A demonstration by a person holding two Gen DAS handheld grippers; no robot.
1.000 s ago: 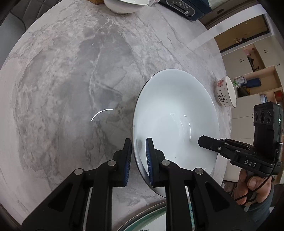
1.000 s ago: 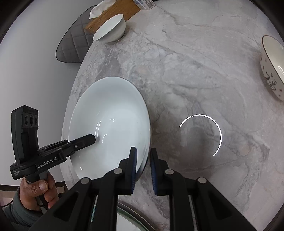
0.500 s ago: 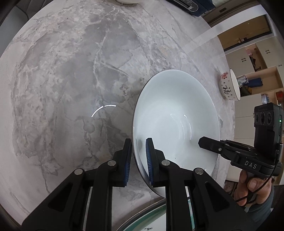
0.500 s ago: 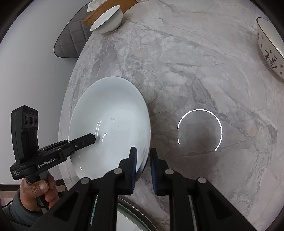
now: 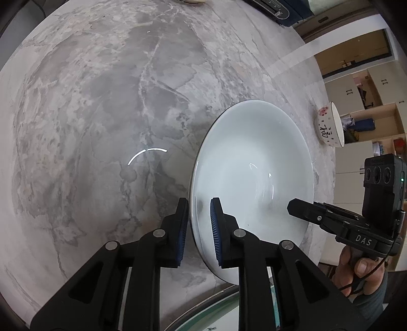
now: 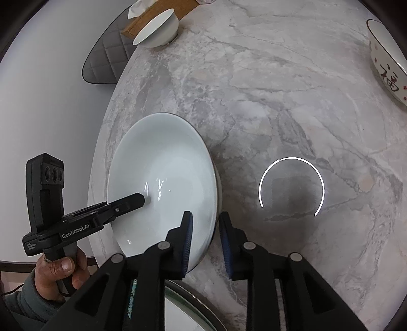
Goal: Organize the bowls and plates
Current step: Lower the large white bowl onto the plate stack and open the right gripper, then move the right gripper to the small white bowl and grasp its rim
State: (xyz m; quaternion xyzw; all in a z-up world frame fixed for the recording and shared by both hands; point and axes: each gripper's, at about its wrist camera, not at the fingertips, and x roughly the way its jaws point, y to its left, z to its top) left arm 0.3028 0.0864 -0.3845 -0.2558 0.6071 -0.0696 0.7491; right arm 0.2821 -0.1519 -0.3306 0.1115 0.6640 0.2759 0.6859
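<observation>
A large white plate (image 5: 251, 175) is held above the marble table (image 5: 101, 101) by both grippers. My left gripper (image 5: 199, 229) is shut on its left rim. My right gripper (image 6: 204, 239) is shut on its right rim; the plate also shows in the right wrist view (image 6: 162, 178). The right gripper shows from the side in the left wrist view (image 5: 292, 205), and the left one in the right wrist view (image 6: 142, 198). A patterned bowl (image 5: 329, 124) stands at the table's right edge, also seen in the right wrist view (image 6: 386, 63). A white bowl (image 6: 157, 28) stands at the far side.
A glass-rimmed dish (image 6: 183, 308) lies just below the grippers at the near edge, also in the left wrist view (image 5: 216, 313). A wooden tissue box (image 6: 157, 12) sits behind the white bowl. A grey quilted chair (image 6: 104, 58) stands beyond the table. Shelving (image 5: 368, 107) is at the right.
Both grippers have carried the plate back toward the near edge; the far white bowl and patterned bowl look farther away. The grip on the plate is unchanged.
</observation>
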